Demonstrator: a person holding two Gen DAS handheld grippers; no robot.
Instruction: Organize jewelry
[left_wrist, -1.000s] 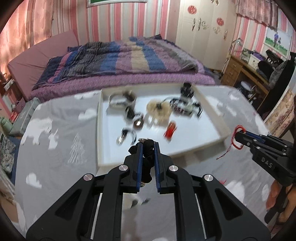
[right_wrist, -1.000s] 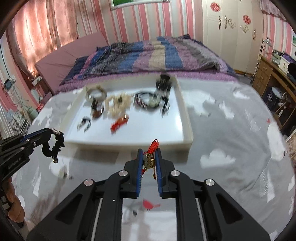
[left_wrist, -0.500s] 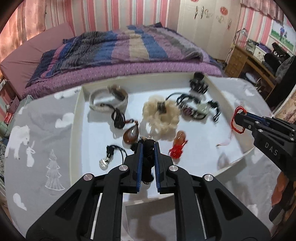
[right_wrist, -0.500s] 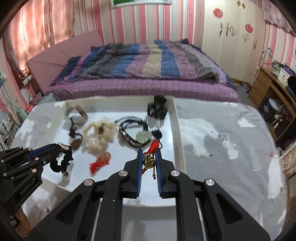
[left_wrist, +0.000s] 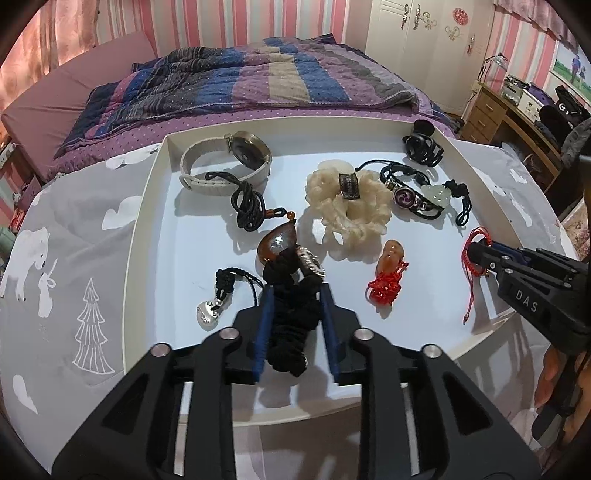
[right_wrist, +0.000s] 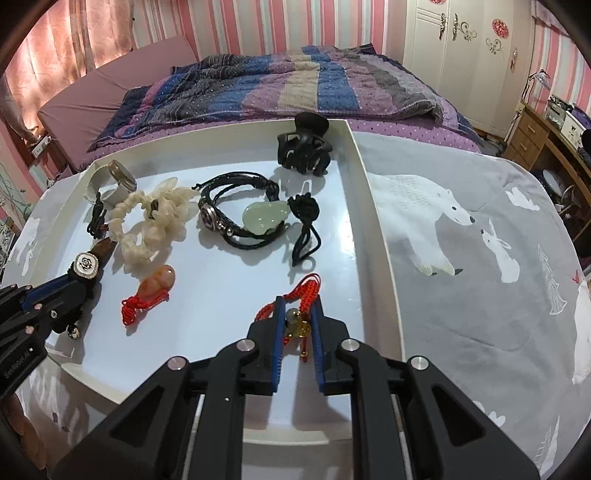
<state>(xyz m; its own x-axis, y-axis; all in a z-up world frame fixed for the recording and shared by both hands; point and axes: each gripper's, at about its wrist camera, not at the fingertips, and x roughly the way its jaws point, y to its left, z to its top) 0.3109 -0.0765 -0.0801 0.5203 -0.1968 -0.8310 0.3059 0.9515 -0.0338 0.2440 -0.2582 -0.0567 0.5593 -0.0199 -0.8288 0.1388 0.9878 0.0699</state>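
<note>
- While both tongs reach in over the near edge of a white tray (left_wrist: 144, 236), the tray sits on a table covered with a grey cloth (right_wrist: 480, 295) printed with polar bears, rabbits and trees.
- The left tongs (left_wrist: 295, 295) have just been opening: their blue pads stand a little apart on either side of a black beaded bracelet (left_wrist: 291, 317) with a silver charm, which lies between them on the tray floor near the near edge (whether a pad still touches it cannot be told).
- The right tongs (right_wrist: 298, 306) are clenched on a red cord charm (right_wrist: 295, 321) with a gold bead, held over the tray's near right corner; its red loop sticks out past the tips.
- Along the tray's far edge lie a white-strapped watch (left_wrist: 229, 162) at the left and a black hair claw (right_wrist: 304, 147) at the right.
- In the middle are a cream scrunchie (left_wrist: 351, 206), a black leather bracelet (right_wrist: 236, 210) and a pale green jade pendant (right_wrist: 264, 216) touching it.
- Nearer the tongs lie a brown teardrop pendant (left_wrist: 277, 242) on black cord, a small silver charm (left_wrist: 208, 314) on black cord toward the left edge, and an orange stone pendant (left_wrist: 391, 254) on a red knot.
- Beyond the table stands a bed (right_wrist: 295, 81) with a striped quilt.
</note>
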